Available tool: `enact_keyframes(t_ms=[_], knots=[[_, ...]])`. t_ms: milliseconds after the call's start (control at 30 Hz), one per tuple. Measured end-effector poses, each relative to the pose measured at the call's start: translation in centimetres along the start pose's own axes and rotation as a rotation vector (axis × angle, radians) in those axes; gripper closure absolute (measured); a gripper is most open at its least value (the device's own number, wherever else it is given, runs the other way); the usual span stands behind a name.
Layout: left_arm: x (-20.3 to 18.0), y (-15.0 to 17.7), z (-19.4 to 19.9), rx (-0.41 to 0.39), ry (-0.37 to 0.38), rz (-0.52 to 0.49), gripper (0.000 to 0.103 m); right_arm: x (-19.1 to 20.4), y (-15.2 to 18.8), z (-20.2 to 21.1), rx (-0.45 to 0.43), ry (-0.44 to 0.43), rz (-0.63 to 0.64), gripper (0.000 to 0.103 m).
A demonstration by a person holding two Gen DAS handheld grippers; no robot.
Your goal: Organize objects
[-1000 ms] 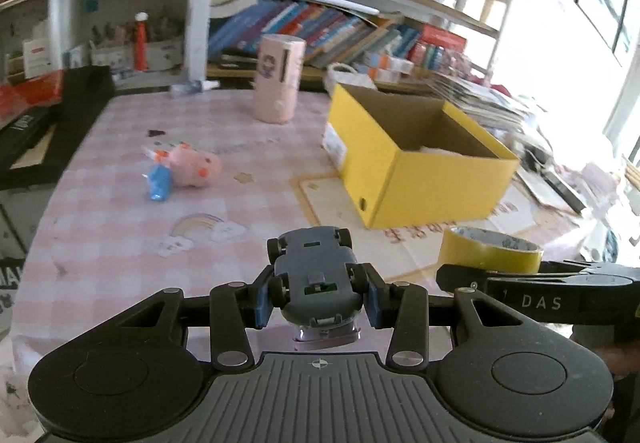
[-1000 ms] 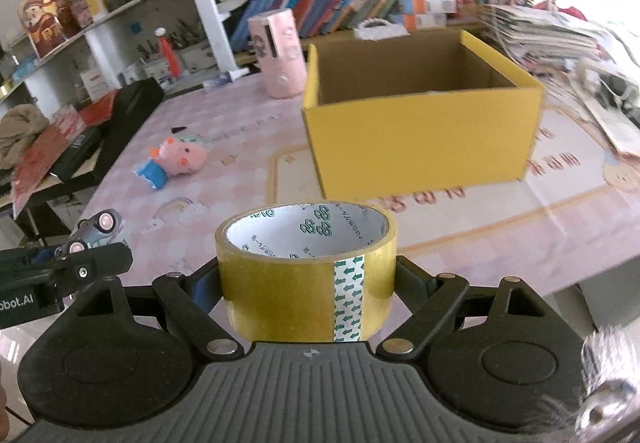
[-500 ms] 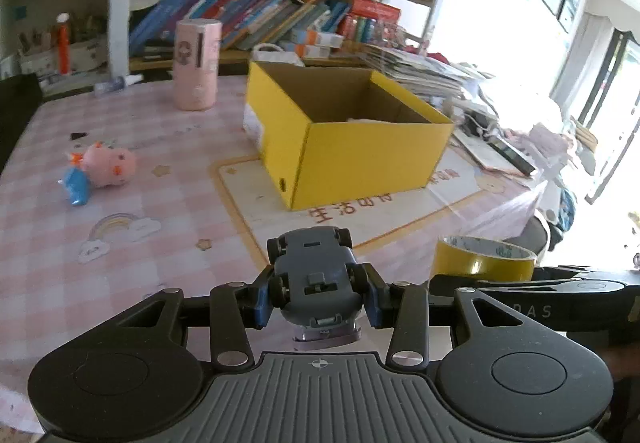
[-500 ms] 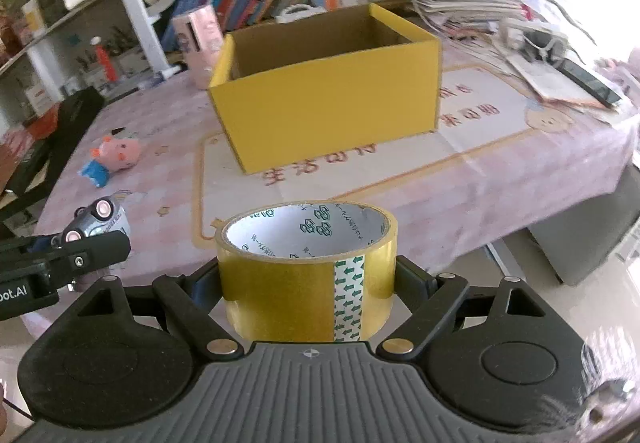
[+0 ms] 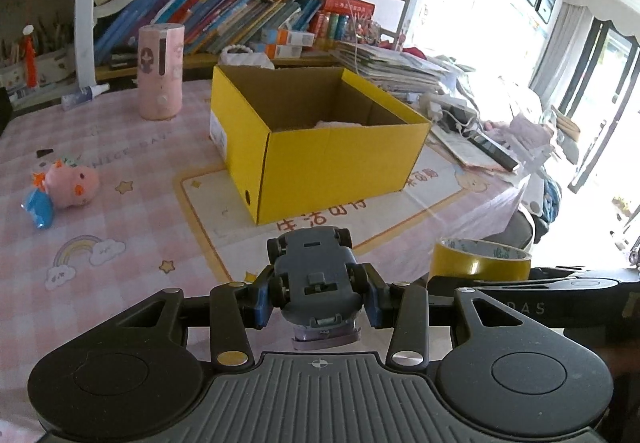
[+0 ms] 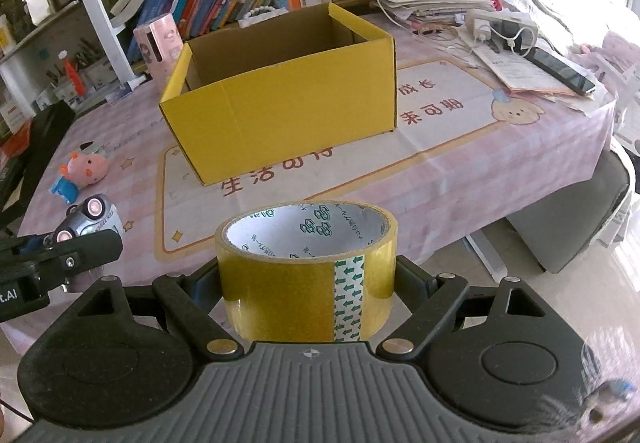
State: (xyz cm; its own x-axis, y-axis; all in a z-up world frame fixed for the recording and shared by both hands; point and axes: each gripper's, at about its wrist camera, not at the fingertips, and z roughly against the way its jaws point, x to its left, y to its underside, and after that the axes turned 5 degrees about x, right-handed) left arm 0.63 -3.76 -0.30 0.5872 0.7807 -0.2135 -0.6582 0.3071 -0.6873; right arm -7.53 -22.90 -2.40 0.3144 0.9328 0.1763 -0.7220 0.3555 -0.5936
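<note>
Both grippers are loaded and swinging toward the yellow box [image 5: 320, 139]. Compared with a second ago, the box sits more centred and more square-on in both wrist views, and the pig plush [image 5: 66, 185] has slid off to the left, so both hands have turned to face the drop-off.

Left gripper [image 5: 318, 305]: jaws narrow, clamped on the grey toy car [image 5: 314, 275], which is upside down with its wheels up. Grip looks unchanged across the frames.

Right gripper [image 6: 308, 291]: jaws set wide, pressing the sides of the yellow tape roll [image 6: 308, 267], core opening up. Also unchanged.

Both held items hang near the front edge of the surface [image 5: 120, 227], well apart from the box and not yet over it. In the right wrist view the left gripper with the car [image 6: 90, 217] shows at the left, beside the tape.

The box is open-topped, with something pale inside [image 5: 340, 124]; cannot tell what it is.

Judgement: pickup done for both, transport underway, release not yet begun. Next, each load has to clear the near wall before the jaws part. The pig plush and the pink cylinder [image 5: 160, 71] remain out on the surface.
</note>
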Motion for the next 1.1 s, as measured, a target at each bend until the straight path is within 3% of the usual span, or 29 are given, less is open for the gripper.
enact_keyframes(t_ms=[400, 600, 867, 1100], knots=[[-0.8, -2.0, -1.2, -0.026, -0.021, 0.005, 0.061, -1.4, -2.6, -1.7, 0.016, -0.011, 0.015, 0.018], [-1.1, -3.8, -1.8, -0.060, -0.027, 0.008, 0.061, -2.2, -4.9, -2.1, -0.023, -0.016, 0.031, 0.018], [-1.6, -7.9, -3.3, -0.126, -0.053, 0.002, 0.061, -2.9, -10.8, -2.1, -0.151, -0.058, 0.072, 0.018], [-2.1, -10.9, -5.7, -0.153, -0.090, 0.004, 0.061, -3.0, -16.0, -3.5, -0.207, -0.118, 0.129, 0.018]])
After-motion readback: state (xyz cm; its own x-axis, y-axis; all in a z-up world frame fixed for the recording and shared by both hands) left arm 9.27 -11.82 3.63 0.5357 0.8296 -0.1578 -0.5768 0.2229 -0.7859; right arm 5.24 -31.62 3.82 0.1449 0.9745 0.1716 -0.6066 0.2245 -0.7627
